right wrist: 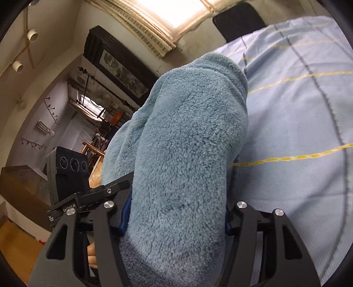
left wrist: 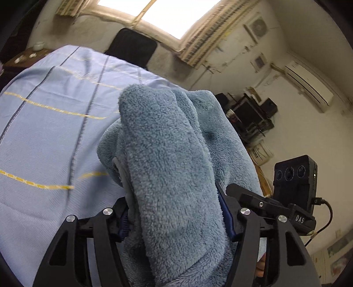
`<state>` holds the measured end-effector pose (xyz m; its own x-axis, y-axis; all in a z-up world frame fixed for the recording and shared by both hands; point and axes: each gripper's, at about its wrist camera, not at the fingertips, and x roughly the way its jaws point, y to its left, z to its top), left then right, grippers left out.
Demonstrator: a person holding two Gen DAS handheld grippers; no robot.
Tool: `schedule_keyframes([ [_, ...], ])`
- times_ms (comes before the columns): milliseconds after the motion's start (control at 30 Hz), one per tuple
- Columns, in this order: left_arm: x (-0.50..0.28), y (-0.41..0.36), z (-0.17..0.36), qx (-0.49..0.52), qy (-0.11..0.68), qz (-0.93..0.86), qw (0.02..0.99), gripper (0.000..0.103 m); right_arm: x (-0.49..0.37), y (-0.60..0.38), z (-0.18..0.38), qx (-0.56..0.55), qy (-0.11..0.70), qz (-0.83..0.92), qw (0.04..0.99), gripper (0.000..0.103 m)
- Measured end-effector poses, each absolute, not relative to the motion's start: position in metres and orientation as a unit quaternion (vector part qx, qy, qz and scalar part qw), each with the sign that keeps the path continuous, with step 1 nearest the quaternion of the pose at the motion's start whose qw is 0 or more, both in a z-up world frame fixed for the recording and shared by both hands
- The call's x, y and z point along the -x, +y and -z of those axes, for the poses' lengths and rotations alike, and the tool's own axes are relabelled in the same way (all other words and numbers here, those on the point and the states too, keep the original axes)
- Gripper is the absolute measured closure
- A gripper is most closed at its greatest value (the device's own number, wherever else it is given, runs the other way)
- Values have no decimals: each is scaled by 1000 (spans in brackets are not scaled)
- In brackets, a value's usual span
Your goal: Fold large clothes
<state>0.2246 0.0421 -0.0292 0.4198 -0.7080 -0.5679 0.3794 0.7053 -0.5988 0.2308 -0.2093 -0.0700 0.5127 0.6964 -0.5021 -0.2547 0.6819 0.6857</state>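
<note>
A thick blue-grey fleece garment (left wrist: 167, 159) fills the middle of the left wrist view. My left gripper (left wrist: 174, 212) is shut on a bunched fold of it, and the fabric drapes over the fingers and hides the tips. In the right wrist view the same fleece garment (right wrist: 187, 143) bulges between the jaws. My right gripper (right wrist: 176, 216) is shut on it, with the fingertips hidden under the fabric. Both grippers hold the garment lifted above a light blue bedsheet (left wrist: 48, 123) with yellow and dark stripes, which also shows in the right wrist view (right wrist: 297, 123).
A black chair back (left wrist: 132, 46) stands beyond the bed under a bright window (left wrist: 167, 13). A cluttered black shelf (left wrist: 251, 114) and a wall air conditioner (left wrist: 308, 81) are at the right. A tracking camera (right wrist: 70, 170) is mounted beside the right gripper.
</note>
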Motion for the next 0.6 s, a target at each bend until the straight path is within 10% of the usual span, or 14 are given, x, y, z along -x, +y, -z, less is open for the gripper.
schedule_keyframes([
  [600, -101, -26, 43, 94, 434, 310, 840, 38, -62, -281, 60, -294, 378, -245, 843, 42],
])
